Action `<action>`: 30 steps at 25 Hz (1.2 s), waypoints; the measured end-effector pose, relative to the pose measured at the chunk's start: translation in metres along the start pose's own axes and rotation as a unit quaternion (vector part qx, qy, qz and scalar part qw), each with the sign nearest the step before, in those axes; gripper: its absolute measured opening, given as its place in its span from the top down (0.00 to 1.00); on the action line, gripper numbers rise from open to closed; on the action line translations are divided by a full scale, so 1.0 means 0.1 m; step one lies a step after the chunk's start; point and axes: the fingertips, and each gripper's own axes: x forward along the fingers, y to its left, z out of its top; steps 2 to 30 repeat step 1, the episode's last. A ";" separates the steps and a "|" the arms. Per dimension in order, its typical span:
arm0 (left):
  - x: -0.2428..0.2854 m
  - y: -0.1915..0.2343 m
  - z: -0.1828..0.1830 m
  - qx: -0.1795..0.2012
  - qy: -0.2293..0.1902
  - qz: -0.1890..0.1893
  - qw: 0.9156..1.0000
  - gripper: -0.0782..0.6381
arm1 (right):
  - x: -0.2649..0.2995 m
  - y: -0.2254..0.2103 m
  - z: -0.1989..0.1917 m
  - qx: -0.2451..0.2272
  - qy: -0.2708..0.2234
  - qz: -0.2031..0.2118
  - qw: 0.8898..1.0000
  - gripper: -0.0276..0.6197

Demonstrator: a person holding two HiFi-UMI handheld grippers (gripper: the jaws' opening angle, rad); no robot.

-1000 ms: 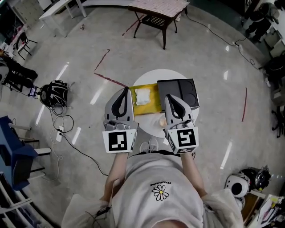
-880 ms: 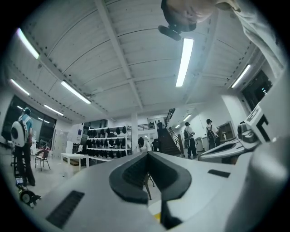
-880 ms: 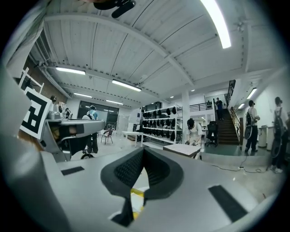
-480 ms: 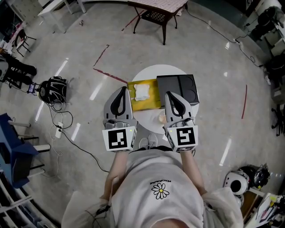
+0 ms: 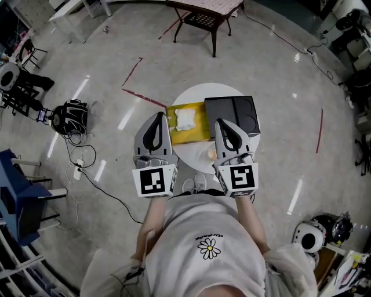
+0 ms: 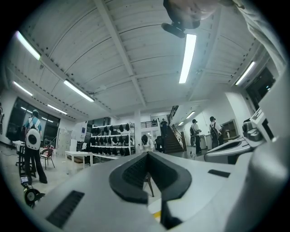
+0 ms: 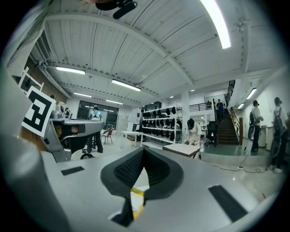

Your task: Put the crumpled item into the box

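Note:
A white crumpled item (image 5: 185, 119) lies inside a yellow box (image 5: 199, 136) on the round white table (image 5: 194, 159). A small pale lump (image 5: 211, 154) rests on the tabletop near my right gripper. My left gripper (image 5: 159, 116) hovers at the table's left edge, just left of the yellow box, jaws shut and empty. My right gripper (image 5: 221, 122) hangs over the table's near right part, its tip at the black box (image 5: 236, 115), also shut with nothing in it. Both gripper views point level across the room; a yellow scrap of the box (image 7: 137, 198) shows under the right gripper (image 7: 143, 150).
A dark lattice table (image 5: 204, 17) stands beyond the round table. A black bag (image 5: 69, 119) and cables (image 5: 87, 168) lie on the floor at left. Shoes (image 5: 194, 185) show under the table's near edge. People stand far off in the left gripper view (image 6: 34, 145).
The head view has drifted slightly, so the table sits a little higher in the picture. Both grippers keep their places and stay shut.

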 end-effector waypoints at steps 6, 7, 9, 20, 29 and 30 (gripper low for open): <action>0.00 0.00 0.00 0.000 -0.001 0.001 1.000 0.89 | 0.00 0.00 -0.01 0.000 0.002 0.000 1.000 0.95; 0.00 0.00 0.00 0.000 -0.001 0.001 1.000 0.89 | 0.00 0.00 -0.01 0.000 0.002 0.000 1.000 0.95; 0.00 0.00 0.00 0.000 -0.001 0.001 1.000 0.89 | 0.00 0.00 -0.01 0.000 0.002 0.000 1.000 0.95; 0.00 0.00 0.00 0.000 -0.001 0.001 1.000 0.89 | 0.00 0.00 -0.01 0.000 0.002 0.000 1.000 0.95; 0.00 0.00 0.00 0.000 -0.001 0.001 1.000 0.89 | 0.00 0.00 -0.01 0.000 0.002 0.000 1.000 0.95; 0.00 0.00 0.00 0.000 -0.001 0.001 1.000 0.89 | 0.00 0.00 -0.01 0.000 0.002 0.000 1.000 0.95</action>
